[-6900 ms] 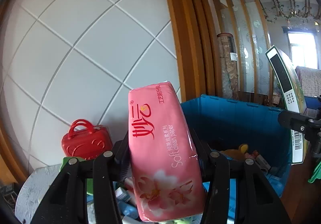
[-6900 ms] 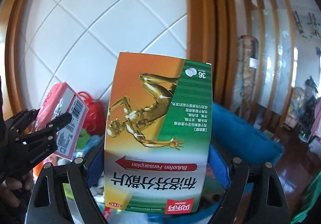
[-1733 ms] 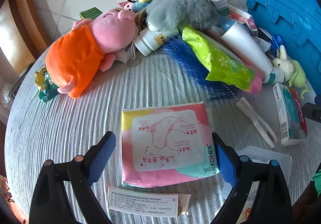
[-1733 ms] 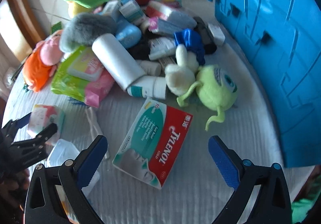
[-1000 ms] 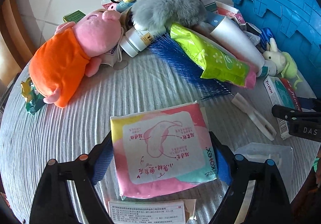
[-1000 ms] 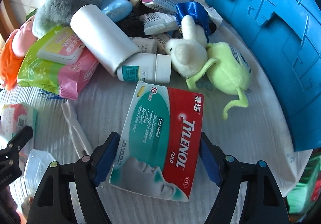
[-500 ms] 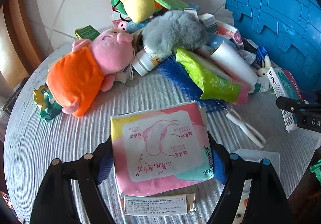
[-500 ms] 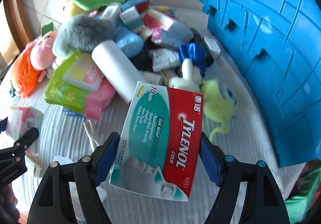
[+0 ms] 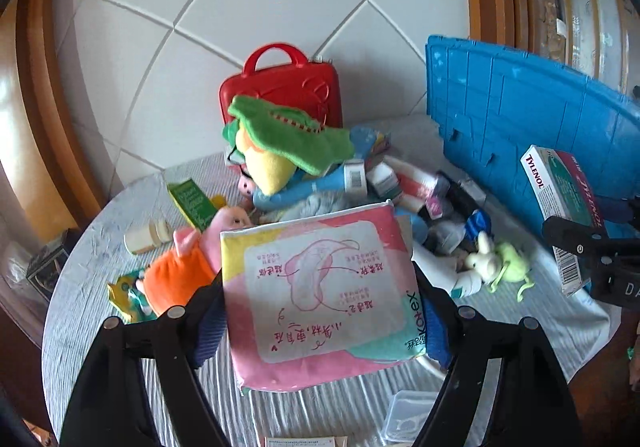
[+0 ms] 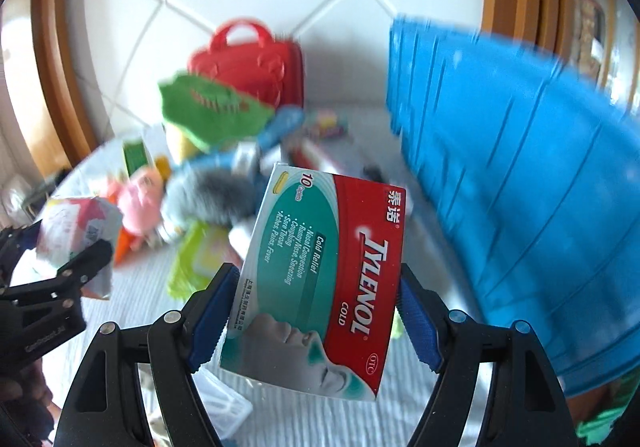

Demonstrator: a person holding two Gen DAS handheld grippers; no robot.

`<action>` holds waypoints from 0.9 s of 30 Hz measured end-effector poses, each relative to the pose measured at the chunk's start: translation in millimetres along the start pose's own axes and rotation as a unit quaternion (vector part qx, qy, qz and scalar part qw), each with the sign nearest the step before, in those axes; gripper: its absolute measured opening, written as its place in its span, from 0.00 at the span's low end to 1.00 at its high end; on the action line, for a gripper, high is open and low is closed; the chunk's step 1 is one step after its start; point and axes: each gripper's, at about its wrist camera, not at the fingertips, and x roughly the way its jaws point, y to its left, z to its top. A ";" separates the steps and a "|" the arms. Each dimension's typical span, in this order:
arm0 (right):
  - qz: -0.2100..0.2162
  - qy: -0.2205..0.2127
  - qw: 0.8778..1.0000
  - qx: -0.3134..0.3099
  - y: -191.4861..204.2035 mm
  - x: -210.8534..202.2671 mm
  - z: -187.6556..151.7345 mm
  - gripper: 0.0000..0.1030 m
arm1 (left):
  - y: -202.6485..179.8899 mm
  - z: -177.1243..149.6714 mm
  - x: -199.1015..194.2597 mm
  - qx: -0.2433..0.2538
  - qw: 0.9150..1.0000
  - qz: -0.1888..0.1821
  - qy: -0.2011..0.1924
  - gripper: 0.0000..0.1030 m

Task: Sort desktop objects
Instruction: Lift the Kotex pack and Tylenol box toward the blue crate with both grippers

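My left gripper (image 9: 320, 323) is shut on a pink Kotex pad pack (image 9: 320, 287), held above the round table (image 9: 100, 335). My right gripper (image 10: 316, 311) is shut on a red and green Tylenol box (image 10: 320, 287), also lifted off the table. In the left wrist view the Tylenol box (image 9: 560, 203) shows at the right edge in the other gripper's black fingers (image 9: 576, 243). The pad pack (image 10: 76, 235) appears at the left of the right wrist view. A blue crate (image 9: 520, 123) stands at the right of the table.
A pile of toys and toiletries fills the table's far side: a red toy case (image 9: 284, 87), a green and yellow plush (image 9: 280, 143), an orange and pink pig plush (image 9: 188, 263), a white rabbit and green monster plush (image 9: 496, 259). A clear plastic lid (image 9: 408, 415) lies near the front edge.
Both grippers have risen off the table with their items, the pad pack and the Tylenol box. Both views have tilted up, so the wall and the crate's rim now show.
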 end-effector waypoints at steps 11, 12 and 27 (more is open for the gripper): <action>-0.020 -0.148 0.989 0.007 -43.7 -130.3 63.1 0.75 | -66.0 109.9 -73.3 0.041 0.990 -0.053 -0.128 0.77; -0.023 -0.158 0.987 0.010 -51.7 -140.7 67.1 0.75 | -77.8 119.0 -78.7 0.047 0.988 -0.061 -0.136 0.77; -0.086 -0.204 0.974 0.042 -252.3 -229.5 98.3 0.75 | -278.1 236.2 -88.9 0.087 0.967 -0.155 -0.184 0.77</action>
